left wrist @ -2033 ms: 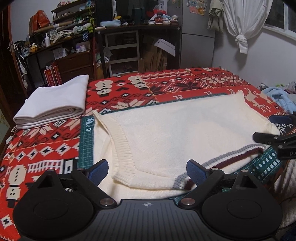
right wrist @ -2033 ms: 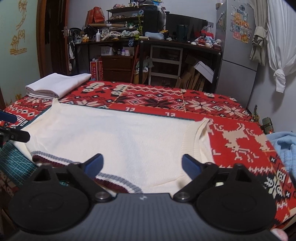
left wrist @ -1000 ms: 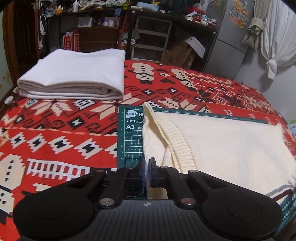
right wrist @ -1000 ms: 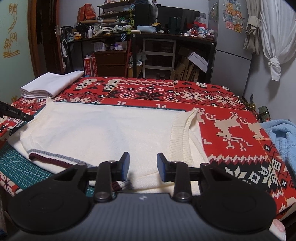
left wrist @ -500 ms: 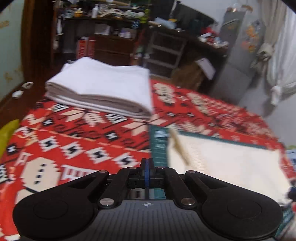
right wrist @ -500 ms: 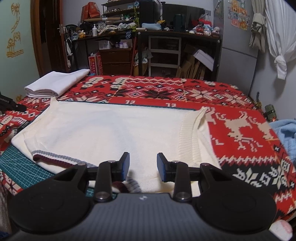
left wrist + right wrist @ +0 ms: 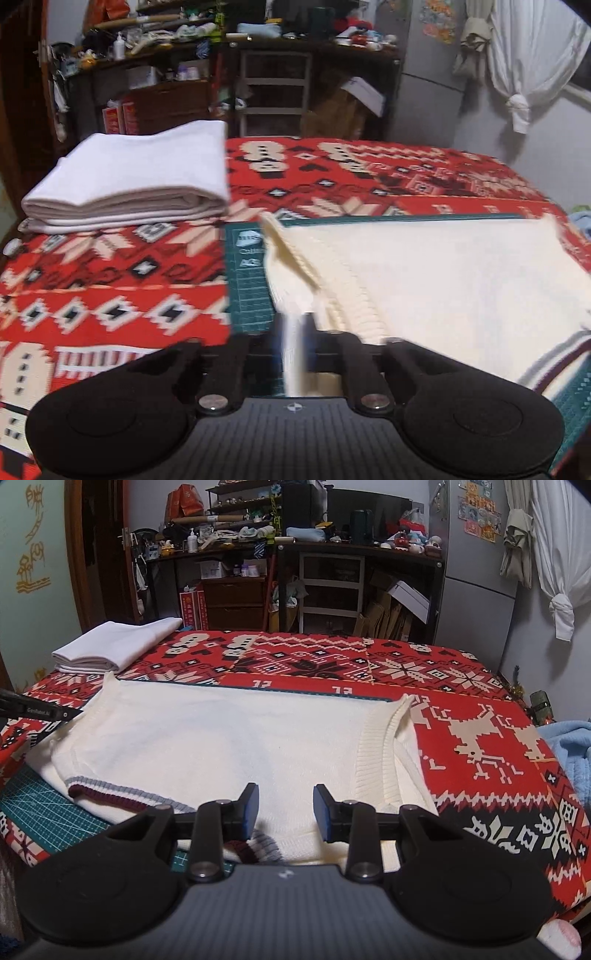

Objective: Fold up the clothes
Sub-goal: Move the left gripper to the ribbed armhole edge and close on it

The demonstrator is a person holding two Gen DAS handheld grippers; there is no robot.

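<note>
Cream sweater (image 7: 221, 738) flat, lengthwise left-right, striped hem (image 7: 107, 788) nearside

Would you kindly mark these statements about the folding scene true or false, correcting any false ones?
1. The left claw is closed on a strip of the cream sweater. True.
2. The right claw is clamped shut on the sweater. False: its jaws stand apart above the sweater's near edge, holding nothing.
3. The folded white cloth lies on top of the sweater. False: it rests apart on the red patterned blanket, beyond the sweater's far left corner.
4. A green cutting mat lies under the sweater. True.
</note>
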